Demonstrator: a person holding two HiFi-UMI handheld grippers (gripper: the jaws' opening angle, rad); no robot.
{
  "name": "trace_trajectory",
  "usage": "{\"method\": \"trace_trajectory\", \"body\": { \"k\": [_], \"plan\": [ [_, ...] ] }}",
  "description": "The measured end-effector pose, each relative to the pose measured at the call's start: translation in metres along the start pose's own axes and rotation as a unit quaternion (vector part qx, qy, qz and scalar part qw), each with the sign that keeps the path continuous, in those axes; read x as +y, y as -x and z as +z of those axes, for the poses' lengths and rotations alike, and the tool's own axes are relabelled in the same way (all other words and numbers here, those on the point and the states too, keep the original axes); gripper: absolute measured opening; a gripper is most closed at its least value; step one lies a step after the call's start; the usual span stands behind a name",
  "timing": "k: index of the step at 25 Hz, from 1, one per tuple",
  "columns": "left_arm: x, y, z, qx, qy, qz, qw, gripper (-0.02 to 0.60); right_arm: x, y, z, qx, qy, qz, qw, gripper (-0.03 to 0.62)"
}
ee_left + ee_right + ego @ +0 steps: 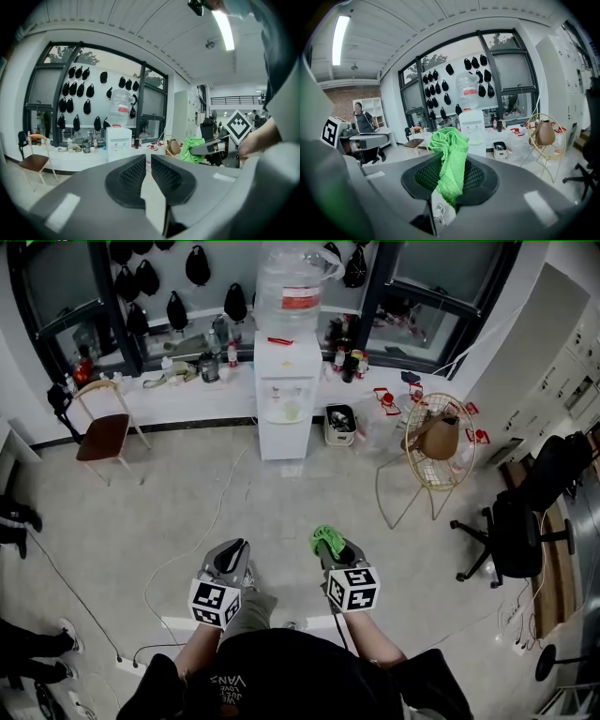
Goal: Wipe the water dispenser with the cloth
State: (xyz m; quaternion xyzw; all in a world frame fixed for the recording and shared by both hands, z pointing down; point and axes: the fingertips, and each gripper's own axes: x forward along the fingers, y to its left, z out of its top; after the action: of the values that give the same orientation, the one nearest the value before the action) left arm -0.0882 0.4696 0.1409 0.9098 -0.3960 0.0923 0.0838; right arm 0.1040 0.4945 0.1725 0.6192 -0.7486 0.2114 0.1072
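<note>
Firstly, head view, dispenser: I see the white water dispenser [287,395] at the far side of the room, with a big bottle [289,287] on top. It is well apart from both grippers.
Head view, cloth: the green cloth [326,538] sticks out at the tip of the right gripper [337,552], low in the picture, above the floor [187,493].
Head view, left gripper: the left gripper [232,554] is held beside the right one, not touching it.
Head view, surroundings: a chair [105,432] stands left of the dispenser and a wire stand [439,442] with a brown bag stands right of it.
Left gripper view, jaws: I see the two pads almost pressed together, with only a thin slit and nothing in it. The dispenser is far ahead.
Right gripper view, jaws: they pinch the cloth, which rises bunched above the pads. The dispenser shows far behind it.
</note>
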Motion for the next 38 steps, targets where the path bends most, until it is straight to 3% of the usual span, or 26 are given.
{"method": "trace_trajectory", "body": {
  "k": [14, 23, 29, 38],
  "plan": [
    [0.134, -0.154, 0.032, 0.014, 0.003, -0.060, 0.9981, 0.003, -0.031, -0.159, 0.069, 0.035, -0.004, -0.058, 0.998, 0.094],
    [0.222, -0.211, 0.034, 0.035, 0.003, -0.050, 0.9981, 0.003, -0.032, -0.243, 0.096, 0.055, -0.017, -0.060, 0.997, 0.094],
    [0.226, -0.248, 0.028, 0.050, 0.014, -0.032, 0.9981, 0.003, -0.060, -0.278, 0.101, 0.063, -0.018, -0.052, 0.996, 0.094],
    [0.215, -0.315, 0.023, 0.081, 0.039, 0.032, 0.9955, 0.003, -0.120, -0.341, 0.112, 0.099, -0.001, 0.009, 0.995, 0.094]
  ]
}}
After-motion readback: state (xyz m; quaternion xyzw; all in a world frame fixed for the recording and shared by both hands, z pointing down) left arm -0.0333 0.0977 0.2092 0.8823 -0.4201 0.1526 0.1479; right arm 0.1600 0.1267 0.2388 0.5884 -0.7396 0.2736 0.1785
